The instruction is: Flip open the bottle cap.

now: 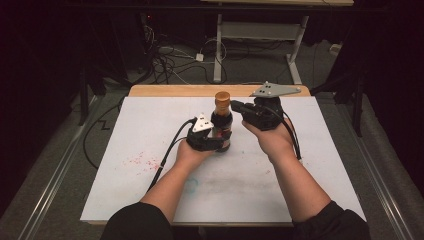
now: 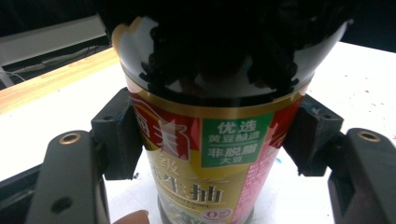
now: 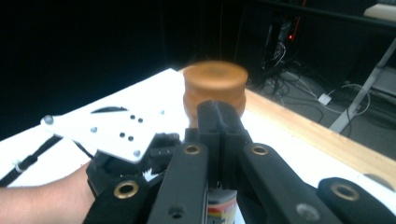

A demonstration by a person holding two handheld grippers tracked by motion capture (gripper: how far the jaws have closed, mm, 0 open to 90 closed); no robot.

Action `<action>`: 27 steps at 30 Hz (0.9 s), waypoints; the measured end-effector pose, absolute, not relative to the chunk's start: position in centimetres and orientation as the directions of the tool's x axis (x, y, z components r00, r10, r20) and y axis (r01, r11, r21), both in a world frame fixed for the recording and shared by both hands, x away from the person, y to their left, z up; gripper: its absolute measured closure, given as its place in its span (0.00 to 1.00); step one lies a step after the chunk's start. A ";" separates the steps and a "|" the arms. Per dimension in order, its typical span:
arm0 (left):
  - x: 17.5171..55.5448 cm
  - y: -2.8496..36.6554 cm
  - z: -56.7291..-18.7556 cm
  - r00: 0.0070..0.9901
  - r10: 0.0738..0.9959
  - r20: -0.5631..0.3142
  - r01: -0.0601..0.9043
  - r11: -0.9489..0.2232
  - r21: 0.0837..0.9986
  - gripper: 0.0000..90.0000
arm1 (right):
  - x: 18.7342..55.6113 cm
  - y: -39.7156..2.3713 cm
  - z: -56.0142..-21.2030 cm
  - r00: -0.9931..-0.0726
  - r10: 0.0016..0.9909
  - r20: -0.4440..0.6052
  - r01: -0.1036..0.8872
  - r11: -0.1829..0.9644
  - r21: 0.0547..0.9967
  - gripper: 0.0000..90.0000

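A: What did the high view give you that the gripper views didn't?

B: The whole layout. The bottle (image 1: 222, 121) stood upright near the middle of the white table (image 1: 150, 130), toward its far edge, with my left gripper (image 1: 212, 137) on its lower body and my right gripper (image 1: 235, 106) up beside the neck, just under the brown cap (image 1: 222, 97). Faint red specks (image 1: 142, 161) lay on the table to the left, well apart from the bottle.

A: And the left gripper view?

B: That one showed the grip. The label (image 2: 219, 154), red, gold and green with printed characters, sat between my left gripper (image 2: 212, 135) pads (image 2: 116, 135), and both pads pressed on the bottle's sides. So the left one was clamped on the bottle.

A: Right gripper view?

B: My right gripper (image 3: 219, 116) had its jaws squeezed together with nothing between them. Its tips sat right in front of the cap (image 3: 215, 88), which was blurred. Touching or not, I couldn't tell. My left hand (image 3: 46, 200) and its grey plate (image 3: 107, 133) showed lower left.
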State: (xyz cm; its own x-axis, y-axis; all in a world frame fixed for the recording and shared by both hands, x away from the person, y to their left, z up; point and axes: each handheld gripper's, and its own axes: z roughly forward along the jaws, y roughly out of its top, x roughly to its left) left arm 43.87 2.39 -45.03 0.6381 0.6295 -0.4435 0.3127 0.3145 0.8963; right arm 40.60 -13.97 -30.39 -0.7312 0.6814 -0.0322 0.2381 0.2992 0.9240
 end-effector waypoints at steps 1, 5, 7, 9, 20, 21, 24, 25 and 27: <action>43.9 2.4 -45.0 0.637 0.630 -0.444 0.313 0.315 0.896 0.32 | 40.6 -14.0 -30.6 -0.733 0.680 -0.030 0.242 0.301 0.922 1.00; 43.8 2.4 -45.0 0.637 0.632 -0.441 0.310 0.314 0.897 0.32 | 40.7 -14.2 -31.2 -0.736 0.676 -0.022 0.254 0.305 0.918 1.00; 43.8 2.4 -45.0 0.637 0.633 -0.441 0.310 0.314 0.898 0.32 | 40.7 -14.2 -31.3 -0.736 0.676 -0.023 0.254 0.308 0.917 1.00; 43.8 2.4 -45.0 0.637 0.633 -0.441 0.310 0.314 0.897 0.32 | 40.8 -14.1 -31.4 -0.739 0.673 -0.017 0.262 0.311 0.914 1.00; 43.8 2.4 -45.0 0.634 0.634 -0.444 0.311 0.317 0.896 0.32 | 41.0 -13.7 -31.4 -0.740 0.673 -0.016 0.266 0.314 0.911 1.00; 43.8 2.4 -45.0 0.633 0.633 -0.445 0.311 0.319 0.895 0.32 | 41.0 -13.5 -31.3 -0.739 0.673 -0.021 0.262 0.316 0.912 1.00; 43.8 2.3 -45.0 0.633 0.633 -0.445 0.310 0.320 0.895 0.32 | 41.0 -13.4 -31.2 -0.739 0.674 -0.023 0.259 0.315 0.913 1.00; 43.8 2.3 -45.0 0.633 0.634 -0.445 0.311 0.319 0.895 0.32 | 41.0 -13.4 -31.2 -0.738 0.674 -0.022 0.260 0.315 0.913 1.00; 43.8 2.4 -45.0 0.633 0.633 -0.445 0.311 0.318 0.895 0.32 | 41.1 -13.2 -31.1 -0.737 0.675 -0.022 0.263 0.316 0.912 1.00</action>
State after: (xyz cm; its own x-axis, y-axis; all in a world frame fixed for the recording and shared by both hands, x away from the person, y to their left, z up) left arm 43.81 2.36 -45.04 0.6333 0.6331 -0.4452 0.3112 0.3183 0.8954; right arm 41.09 -13.20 -31.06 -0.7371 0.6754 -0.0218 0.2628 0.3162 0.9115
